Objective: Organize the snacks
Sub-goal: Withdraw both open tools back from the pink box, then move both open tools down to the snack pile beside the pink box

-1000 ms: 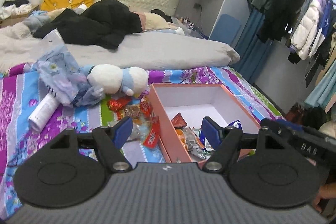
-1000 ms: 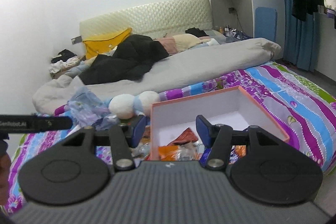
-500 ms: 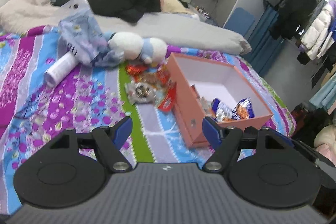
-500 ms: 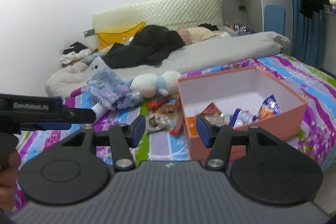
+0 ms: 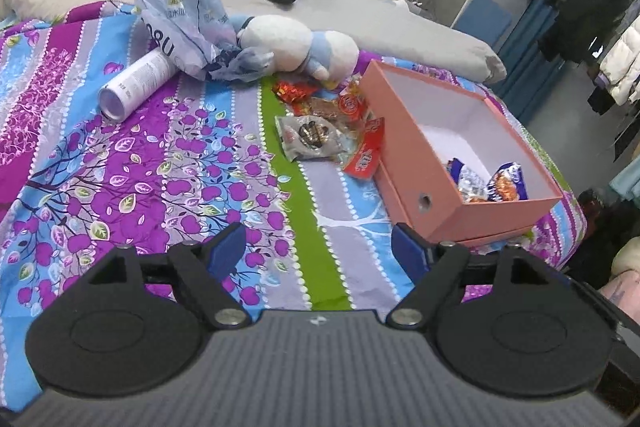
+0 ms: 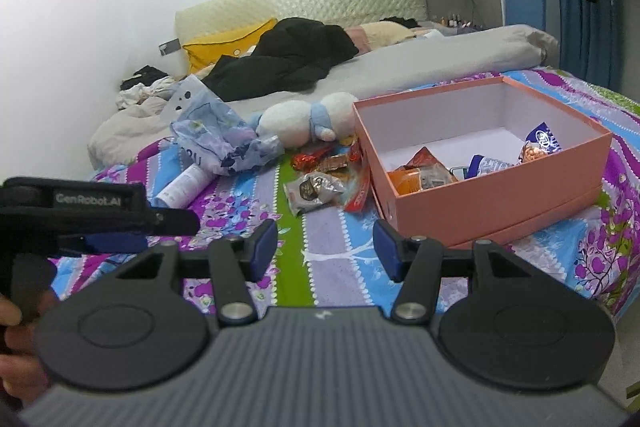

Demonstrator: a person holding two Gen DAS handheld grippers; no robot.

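Left gripper (image 5: 318, 251) jaws wide and just been opening, nothing between them. Right gripper (image 6: 325, 247) also released, empty. Loose snack packets (image 5: 328, 125) lie on the bedspread (image 5: 160, 167) at 12 o'clock of the left gripper, touching the pink box (image 5: 416, 163) at 1 o'clock.

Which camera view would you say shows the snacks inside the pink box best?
The right wrist view: the pink box opens toward it, showing its snacks. The left wrist view hides most behind the near wall.
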